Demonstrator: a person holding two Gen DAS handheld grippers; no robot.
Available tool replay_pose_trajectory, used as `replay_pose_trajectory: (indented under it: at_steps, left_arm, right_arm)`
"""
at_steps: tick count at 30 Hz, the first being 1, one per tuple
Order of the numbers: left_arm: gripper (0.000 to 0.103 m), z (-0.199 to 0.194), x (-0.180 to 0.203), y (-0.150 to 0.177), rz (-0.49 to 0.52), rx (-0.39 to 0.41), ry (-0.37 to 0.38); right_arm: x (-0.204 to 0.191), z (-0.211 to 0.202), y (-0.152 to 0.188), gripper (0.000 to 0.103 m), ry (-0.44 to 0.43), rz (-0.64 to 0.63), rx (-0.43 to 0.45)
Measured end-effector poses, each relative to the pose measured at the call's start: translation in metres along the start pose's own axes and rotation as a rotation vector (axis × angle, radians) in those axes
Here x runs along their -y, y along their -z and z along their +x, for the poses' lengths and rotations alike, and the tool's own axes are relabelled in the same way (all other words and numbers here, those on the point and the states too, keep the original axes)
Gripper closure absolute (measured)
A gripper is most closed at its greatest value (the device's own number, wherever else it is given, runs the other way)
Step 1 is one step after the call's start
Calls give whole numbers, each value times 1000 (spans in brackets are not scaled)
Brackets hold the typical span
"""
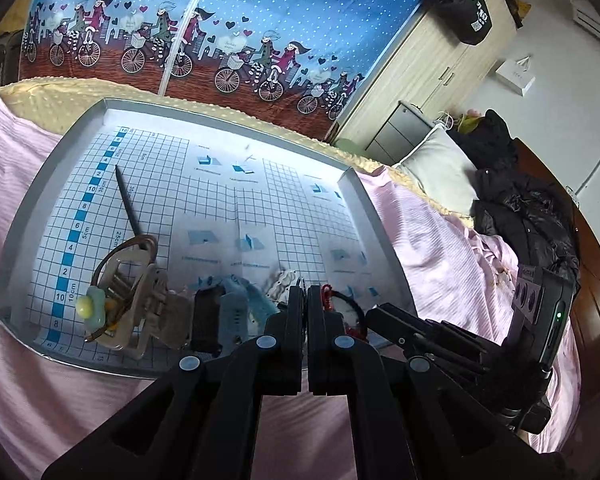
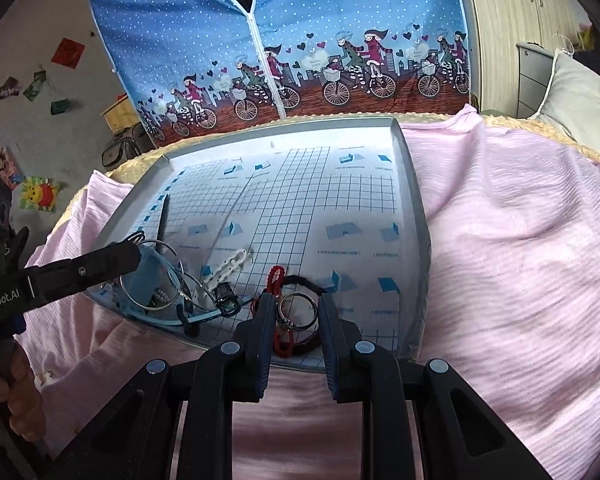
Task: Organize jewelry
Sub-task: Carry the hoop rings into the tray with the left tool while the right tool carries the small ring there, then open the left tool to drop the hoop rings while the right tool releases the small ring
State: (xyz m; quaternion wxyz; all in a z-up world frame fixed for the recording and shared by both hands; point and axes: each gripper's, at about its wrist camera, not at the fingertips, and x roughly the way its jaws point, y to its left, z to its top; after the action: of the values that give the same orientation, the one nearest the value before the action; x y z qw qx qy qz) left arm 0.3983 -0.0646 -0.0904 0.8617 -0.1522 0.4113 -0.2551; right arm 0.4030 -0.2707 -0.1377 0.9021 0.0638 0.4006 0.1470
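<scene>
pink bedspread (image 2: 520, 240) under cluttered tray (image 2: 418, 208).

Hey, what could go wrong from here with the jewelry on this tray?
The right gripper is open around a ring lying against a red cord; closing may snag both. The tray rests on soft pink bedding, so pressing down may tip it.
</scene>
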Motion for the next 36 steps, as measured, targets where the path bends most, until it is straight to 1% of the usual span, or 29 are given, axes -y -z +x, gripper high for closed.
replay_pose_trajectory:
  at_steps: [6,12,19,22,23,24,26,28,30,31,32,33,34,35,36]
  left_arm:
    - [103,-2,3,1,18,-4,-26]
    - [103,3,7,4,49,-18,-50]
    - [103,6,5,4,57,-29,-83]
    - [99,7,5,3,62,-31,-102]
    - [94,6,4,3,63,-30,-105]
    - [85,6,4,3,63,-28,-108]
    - [76,3,4,3,54,-20,-90]
    - [72,-1,5,2,55,-10,-85]
    - [63,-5,9,0,72,3,-92]
    - [59,-8,11,0,76,13,-100]
    - [50,-12,12,0,79,26,-106]
    - [41,-16,13,0,78,39,-108]
    - [38,-22,13,-1,74,53,-107]
    - [30,-27,14,-1,70,64,-110]
    - [25,-32,14,-1,68,77,-117]
  right_arm:
    - [-2,4,1,82,1,-15,-16]
    - [-3,4,1,82,0,-13,-15]
    - [-3,3,0,82,3,-4,-10]
    - [-1,2,0,82,4,3,-10]
    - [0,2,-1,82,4,5,-8]
    - [1,1,-2,82,5,5,-6]
    - [1,-1,-3,81,8,7,1]
    - [2,-4,-4,73,14,11,15]
    - [4,-8,-5,71,17,17,28]
    - [5,-11,-7,67,19,21,39]
    - [6,-14,-7,65,23,25,49]
    - [6,-17,-8,59,27,27,60]
    - [7,-23,-9,55,34,29,80]
    - [8,-27,-10,53,40,30,94]
    - [8,-32,-11,48,44,30,107]
